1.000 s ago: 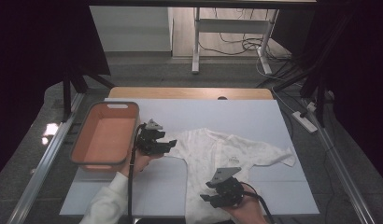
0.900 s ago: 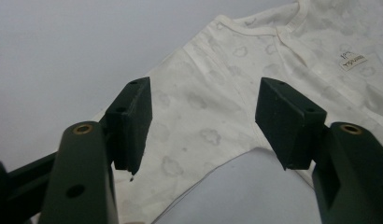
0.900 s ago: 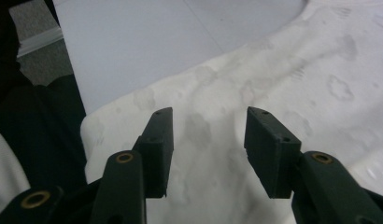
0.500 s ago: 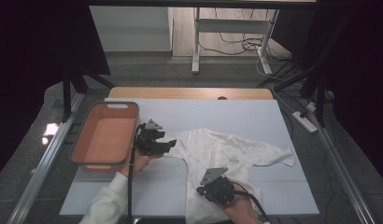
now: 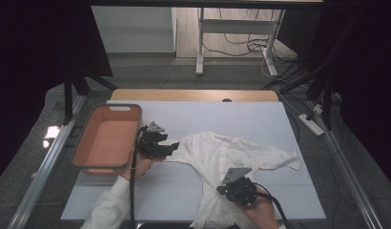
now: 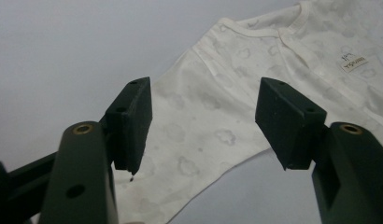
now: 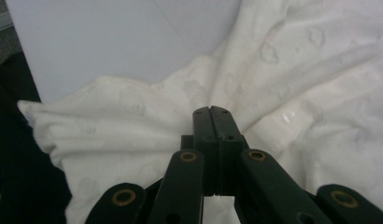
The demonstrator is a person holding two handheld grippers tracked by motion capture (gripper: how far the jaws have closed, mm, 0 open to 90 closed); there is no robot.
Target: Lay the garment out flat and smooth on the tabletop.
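A white garment (image 5: 231,152) printed with faint clouds lies spread across the pale table (image 5: 260,119). My left gripper (image 5: 170,146) hovers open at the garment's left sleeve. In the left gripper view the sleeve (image 6: 203,126) lies below the gap between the jaws of that gripper (image 6: 203,112). My right gripper (image 5: 228,191) sits over the garment's lower part near the table's front edge. In the right gripper view my right gripper (image 7: 212,114) has its jaws pressed together on a bunched fold of the white cloth (image 7: 133,121).
An orange bin (image 5: 118,108) stands at the table's left side, just left of the left gripper. The table's front edge (image 5: 160,218) runs close under the right hand. Beyond the table's far edge are a stand and cables (image 5: 251,45) on the floor.
The right gripper has shifted slightly, left and then back to the right, and the garment's lower part now reaches closer to the front edge. The left gripper has stayed put, still open.
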